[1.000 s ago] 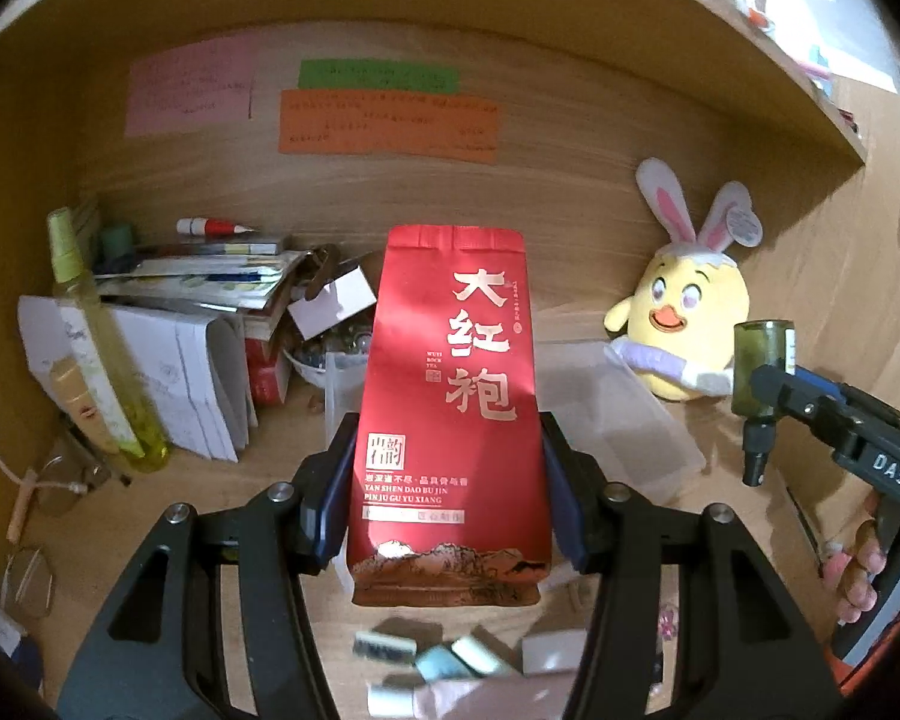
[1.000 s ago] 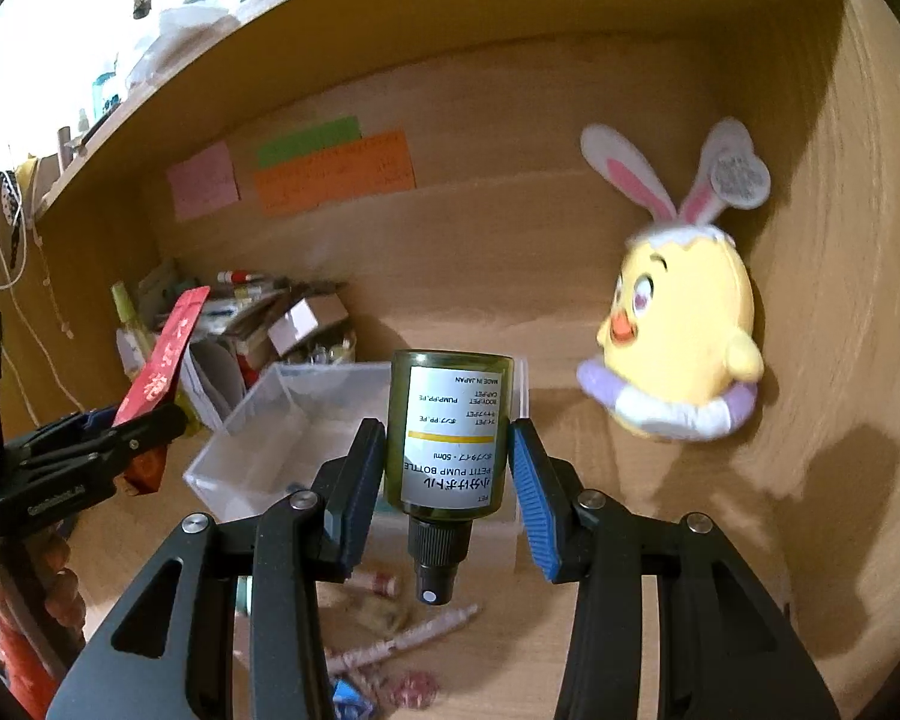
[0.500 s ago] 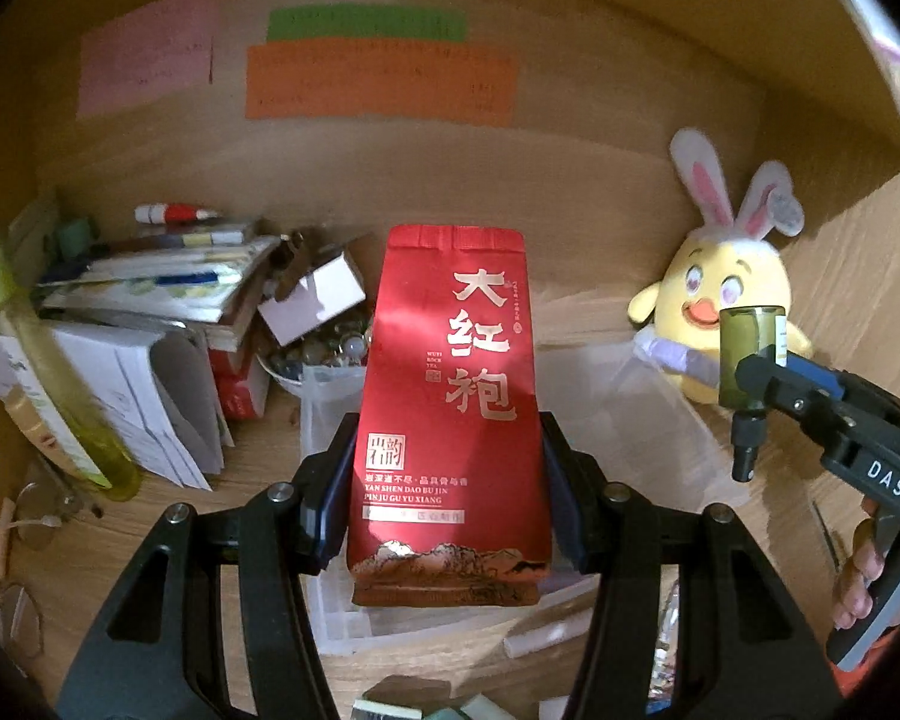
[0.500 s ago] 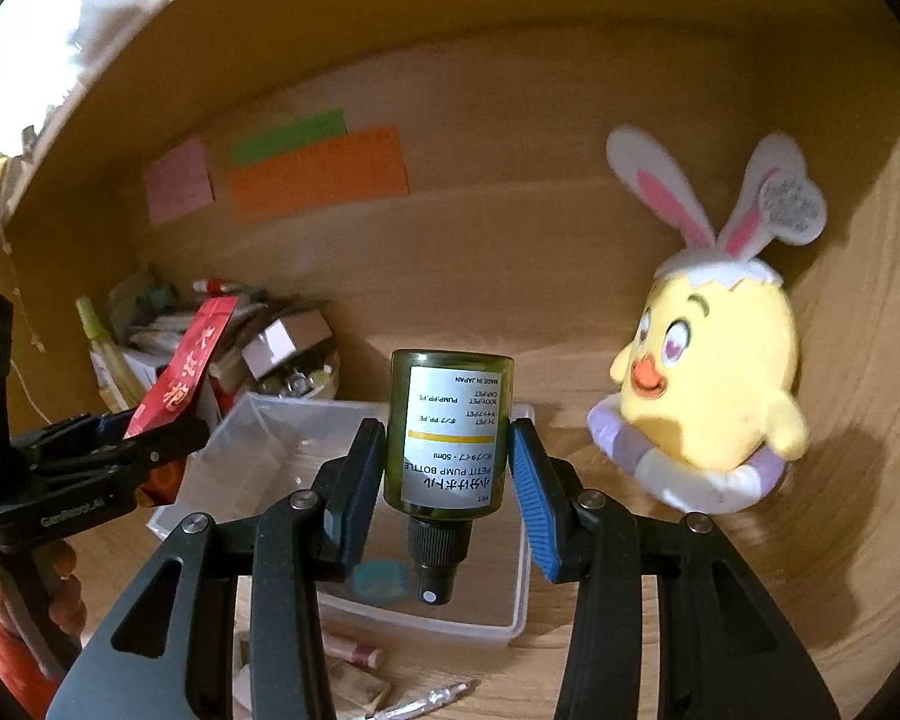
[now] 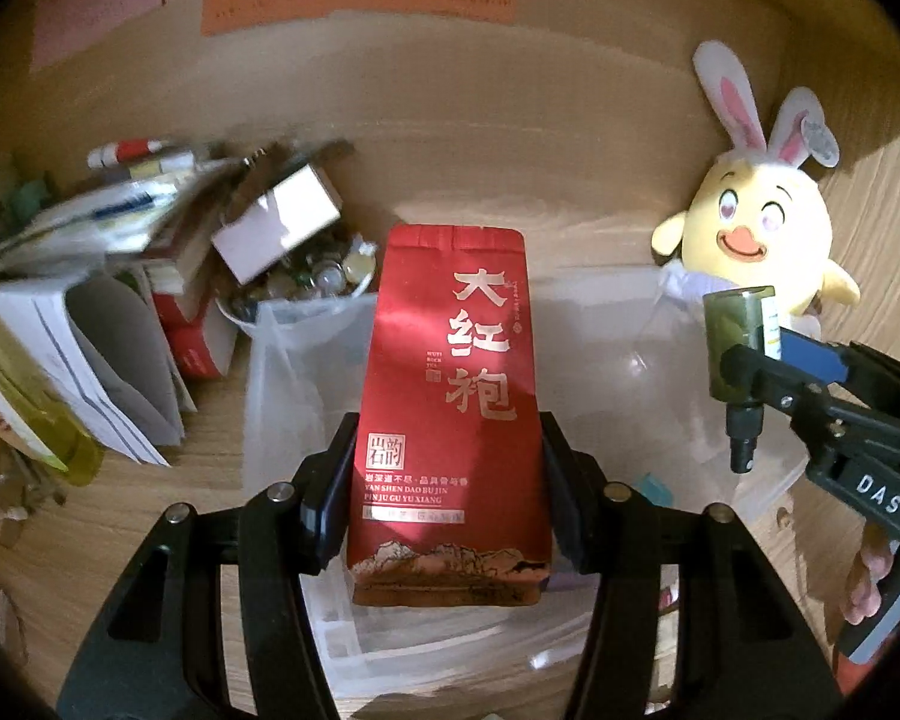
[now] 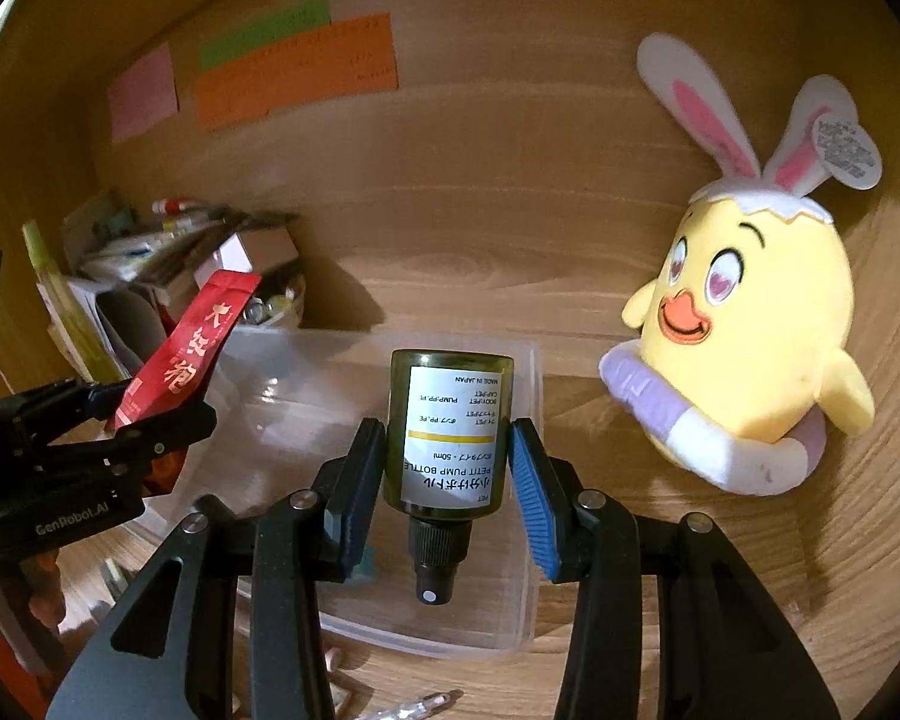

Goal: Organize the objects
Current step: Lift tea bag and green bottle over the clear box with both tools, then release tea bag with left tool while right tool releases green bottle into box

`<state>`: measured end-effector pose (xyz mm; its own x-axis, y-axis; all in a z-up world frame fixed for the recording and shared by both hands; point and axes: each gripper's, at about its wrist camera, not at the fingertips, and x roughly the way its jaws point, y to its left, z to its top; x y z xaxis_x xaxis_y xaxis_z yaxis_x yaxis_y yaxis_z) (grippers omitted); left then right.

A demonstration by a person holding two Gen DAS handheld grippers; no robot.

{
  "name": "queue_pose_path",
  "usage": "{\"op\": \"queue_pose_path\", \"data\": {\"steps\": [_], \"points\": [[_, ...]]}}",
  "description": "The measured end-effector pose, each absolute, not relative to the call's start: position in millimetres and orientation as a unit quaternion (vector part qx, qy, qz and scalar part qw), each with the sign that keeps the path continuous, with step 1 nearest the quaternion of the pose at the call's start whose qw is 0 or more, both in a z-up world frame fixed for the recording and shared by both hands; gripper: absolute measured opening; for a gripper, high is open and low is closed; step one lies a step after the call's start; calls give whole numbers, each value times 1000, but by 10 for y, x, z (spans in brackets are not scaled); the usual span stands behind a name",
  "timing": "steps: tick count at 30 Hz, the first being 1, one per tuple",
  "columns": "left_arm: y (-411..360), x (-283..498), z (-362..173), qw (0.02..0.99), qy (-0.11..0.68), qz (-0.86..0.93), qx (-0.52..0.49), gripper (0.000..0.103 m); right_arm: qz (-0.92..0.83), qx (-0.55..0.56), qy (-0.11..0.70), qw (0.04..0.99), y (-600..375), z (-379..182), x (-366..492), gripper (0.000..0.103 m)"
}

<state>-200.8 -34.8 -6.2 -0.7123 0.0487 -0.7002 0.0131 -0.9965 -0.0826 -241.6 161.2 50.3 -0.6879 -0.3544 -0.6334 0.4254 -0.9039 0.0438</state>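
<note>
My left gripper (image 5: 450,480) is shut on a red tea packet (image 5: 450,396) with gold Chinese lettering and holds it upright over a clear plastic bin (image 5: 282,372). The packet also shows in the right wrist view (image 6: 180,354), with the left gripper (image 6: 102,432) at the left. My right gripper (image 6: 448,468) is shut on a small olive-green pump bottle (image 6: 450,438), held upside down with its black nozzle toward me, above the same bin (image 6: 528,540). In the left wrist view the bottle (image 5: 735,348) hangs over the bin's right side.
A yellow chick plush with bunny ears (image 6: 750,330) leans at the right wall. A pile of papers, books and a small white box (image 5: 276,216) fills the left, with a bowl of small items (image 5: 306,282) behind the bin. Sticky notes (image 6: 300,72) hang on the back wall.
Both grippers have moved forward into the shelf and now hang over the clear bin. Both still hold their objects.
</note>
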Motion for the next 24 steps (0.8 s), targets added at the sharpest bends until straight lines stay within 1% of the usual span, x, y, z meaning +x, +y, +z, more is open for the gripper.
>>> {"op": "queue_pose_path", "data": {"steps": [18,20,22,24], "points": [[-300,-2045,-164,15,-28,914,-406,56,-896,371,113,216,1345,197,-2476,39],[-300,-2038,-150,21,-30,912,-408,58,-894,375,117,217,1324,173,-2478,39],[-284,-2006,-114,26,-33,913,-405,64,-892,377,117,220,1309,161,-2481,39],[-254,-1969,-61,27,-31,916,-400,66,-891,377,119,221,1301,167,-2477,39]]}}
